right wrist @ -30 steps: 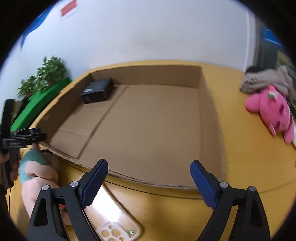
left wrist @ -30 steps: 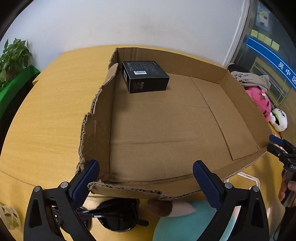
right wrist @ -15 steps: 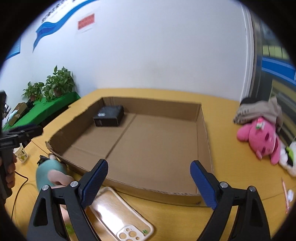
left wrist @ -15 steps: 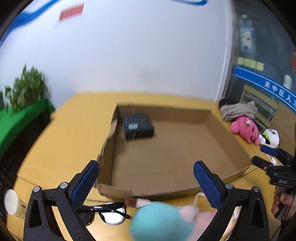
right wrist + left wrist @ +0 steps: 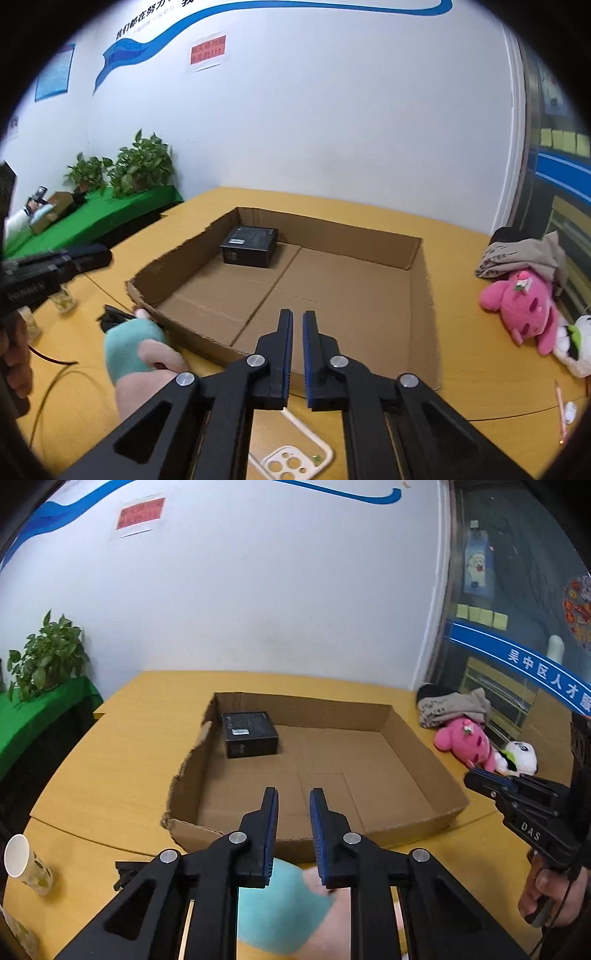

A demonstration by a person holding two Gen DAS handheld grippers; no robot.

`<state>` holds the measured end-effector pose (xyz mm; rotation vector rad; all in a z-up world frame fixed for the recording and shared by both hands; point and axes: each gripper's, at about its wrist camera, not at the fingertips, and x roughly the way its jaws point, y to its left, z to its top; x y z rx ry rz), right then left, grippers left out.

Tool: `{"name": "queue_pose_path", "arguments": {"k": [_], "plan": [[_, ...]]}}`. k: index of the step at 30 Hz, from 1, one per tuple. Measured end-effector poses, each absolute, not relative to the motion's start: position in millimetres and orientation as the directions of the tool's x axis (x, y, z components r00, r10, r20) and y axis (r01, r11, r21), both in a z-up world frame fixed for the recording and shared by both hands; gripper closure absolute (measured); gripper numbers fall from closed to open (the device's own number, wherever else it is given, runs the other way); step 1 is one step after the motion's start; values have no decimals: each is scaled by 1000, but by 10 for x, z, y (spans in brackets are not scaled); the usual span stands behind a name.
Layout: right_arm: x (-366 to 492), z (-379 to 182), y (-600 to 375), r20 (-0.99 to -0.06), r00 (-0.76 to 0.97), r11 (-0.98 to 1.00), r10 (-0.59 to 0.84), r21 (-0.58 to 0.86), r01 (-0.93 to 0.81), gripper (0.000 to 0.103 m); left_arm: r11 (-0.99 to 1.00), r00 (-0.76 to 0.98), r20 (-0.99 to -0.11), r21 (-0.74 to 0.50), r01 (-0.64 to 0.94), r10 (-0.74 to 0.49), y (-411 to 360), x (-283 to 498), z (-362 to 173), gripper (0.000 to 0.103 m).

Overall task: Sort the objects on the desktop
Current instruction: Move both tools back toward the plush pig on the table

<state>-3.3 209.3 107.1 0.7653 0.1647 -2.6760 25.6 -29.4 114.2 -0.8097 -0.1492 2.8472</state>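
Left gripper [image 5: 292,812], closing on nothing, and clenched, empty right gripper [image 5: 297,334] are held above the cardboard tray [image 5: 421,295]; the plush toy [image 5: 136,350] lies below-left.

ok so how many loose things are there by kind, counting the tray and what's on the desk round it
cardboard tray: 1
black box, inside the tray: 1
plush toys, teal, pink, white: 3
phone case: 1
paper cup: 1
sunglasses, partly hidden: 1
bundled cloth: 1
total: 9
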Motion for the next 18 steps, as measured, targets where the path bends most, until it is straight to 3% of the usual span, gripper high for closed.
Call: {"name": "queue_pose_path", "arguments": {"k": [1,2,3,4,6,18], "plan": [[-38,1069,2092,-538,-785,-930,-308,-2,367,75,-980,-837,-512,-144,-139,194,-283,271,1145,62],[-51,1059,2091,-550,-775,-930,-312,11,366,55,-980,-837,-513,-148,-134,192,-281,283,1149,20],[-67,1042,2091,-561,-767,-932,-311,22,361,9,-979,-842,-504,-156,-132,194,-289,306,1157,0],[-60,1030,2099,-560,-767,-934,-312,32,356,1,-976,-852,-482,-168,-137,203,-306,350,1171,0],[-18,1023,2104,-551,-768,-931,-325,43,363,1,-972,-858,-465,-179,-153,220,-336,417,1177,0],[-7,854,1988,-596,-722,-915,-352,58,398,1,-965,-806,-555,-249,-79,209,-641,553,836,0]]}}
